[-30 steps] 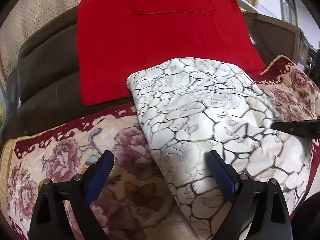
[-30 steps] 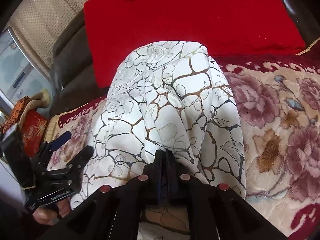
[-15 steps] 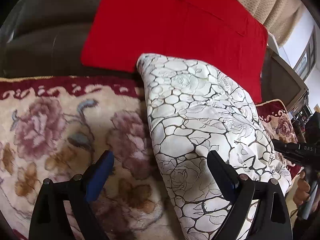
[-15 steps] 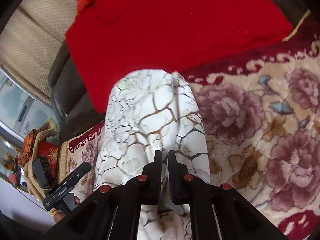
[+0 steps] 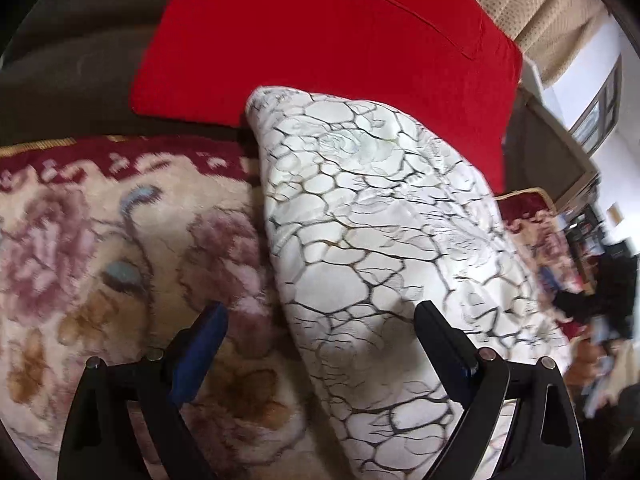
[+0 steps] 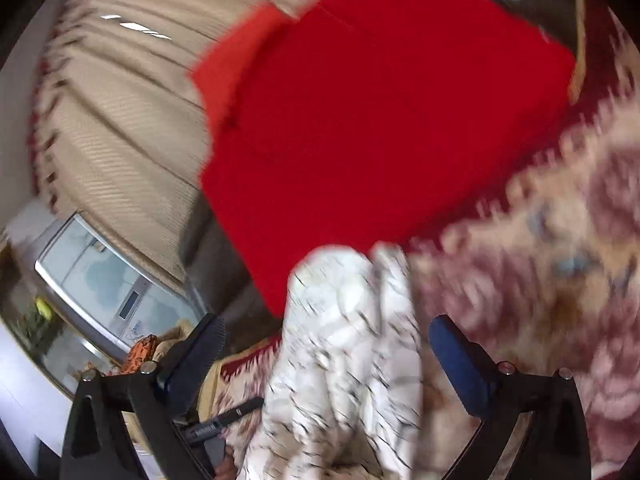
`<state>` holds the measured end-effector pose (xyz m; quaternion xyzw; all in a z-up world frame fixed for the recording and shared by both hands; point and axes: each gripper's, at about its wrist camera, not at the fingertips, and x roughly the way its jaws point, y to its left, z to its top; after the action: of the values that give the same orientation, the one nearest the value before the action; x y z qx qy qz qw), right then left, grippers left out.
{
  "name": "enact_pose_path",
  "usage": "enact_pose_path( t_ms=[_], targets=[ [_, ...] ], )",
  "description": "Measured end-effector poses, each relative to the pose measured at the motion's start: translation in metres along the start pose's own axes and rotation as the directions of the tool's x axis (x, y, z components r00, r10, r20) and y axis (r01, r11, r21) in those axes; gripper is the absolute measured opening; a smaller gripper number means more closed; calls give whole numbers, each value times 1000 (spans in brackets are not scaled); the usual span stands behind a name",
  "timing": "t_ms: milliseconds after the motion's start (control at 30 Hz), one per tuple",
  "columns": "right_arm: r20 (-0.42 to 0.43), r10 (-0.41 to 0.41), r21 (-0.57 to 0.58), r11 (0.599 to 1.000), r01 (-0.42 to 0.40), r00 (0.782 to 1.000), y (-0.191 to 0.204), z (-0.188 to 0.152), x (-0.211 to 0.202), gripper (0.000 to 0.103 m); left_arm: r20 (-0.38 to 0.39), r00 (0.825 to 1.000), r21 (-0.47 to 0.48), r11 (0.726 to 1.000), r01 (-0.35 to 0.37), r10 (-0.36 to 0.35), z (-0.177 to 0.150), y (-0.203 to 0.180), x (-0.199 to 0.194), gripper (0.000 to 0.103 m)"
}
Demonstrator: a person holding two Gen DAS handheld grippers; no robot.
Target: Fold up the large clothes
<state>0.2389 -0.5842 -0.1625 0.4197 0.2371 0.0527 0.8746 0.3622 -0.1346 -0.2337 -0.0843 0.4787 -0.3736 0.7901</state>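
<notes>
Change noted: half a second ago the right hand-held gripper [image 6: 326,364] had its jaws pinched together on the white crackle-patterned garment [image 5: 372,248]; now its blue-padded fingers [image 6: 456,356] stand wide apart, with the cloth lying loose between them and not clamped. The right wrist view is heavily smeared, so we judge that gripper to be swinging away fast. We read this as a release: one fold laid down and let go.

The left hand-held gripper [image 5: 316,344] is spread open as it was in both earlier pictures, holding nothing. Its left finger hovers over the floral plush cover [image 5: 92,264], its right finger over the garment's near part; contact we cannot tell.

Garment position: lying as a long folded bundle on the sofa seat's floral cover, far end up against the red cushion [image 5: 320,44], near end running under the grippers. It looks narrowed lengthwise already; we judge a further crosswise fold is still wanted, and neither gripper has hold of an edge for it.

Surroundings: dark leather sofa back [image 5: 68,60] behind the cushion, beige curtain [image 6: 116,120], a glass-fronted cabinet [image 6: 108,292] off to the side. The cushion crowds the far end, so there is little room to lay cloth that way. The seat to the left is free of other things.
</notes>
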Motion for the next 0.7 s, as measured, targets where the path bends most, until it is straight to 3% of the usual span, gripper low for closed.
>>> enact_pose_path(
  t_ms=[200,333,433,500,567,600,700],
  targets=[
    [-241,30,107,994,-5,970,-39,-5,56,103,-74,990,-50,992,116,-119,1,3,16,94],
    [-344,64,123,992,-22,937,-50,-15,92,103,-127,965,-93,971,219,-230,1,2,29,95],
    [-346,62,81,996,-36,936,-49,-18,106,103,-135,965,-79,973,216,-225,-2,-4,34,100],
    [-339,108,100,992,-78,934,-48,-20,109,103,-130,964,-80,971,223,-232,-2,-7,36,100],
    [-373,182,121,982,-147,910,-43,-26,120,88,-121,962,-94,967,236,-247,-2,-7,36,100],
    [-414,155,96,987,-127,897,-36,-34,128,88,-114,960,-100,965,244,-254,-2,-7,36,100],
    [-426,66,-18,996,-82,902,-20,-44,138,87,-90,958,-108,959,261,-271,-2,-6,35,100]
  ],
)
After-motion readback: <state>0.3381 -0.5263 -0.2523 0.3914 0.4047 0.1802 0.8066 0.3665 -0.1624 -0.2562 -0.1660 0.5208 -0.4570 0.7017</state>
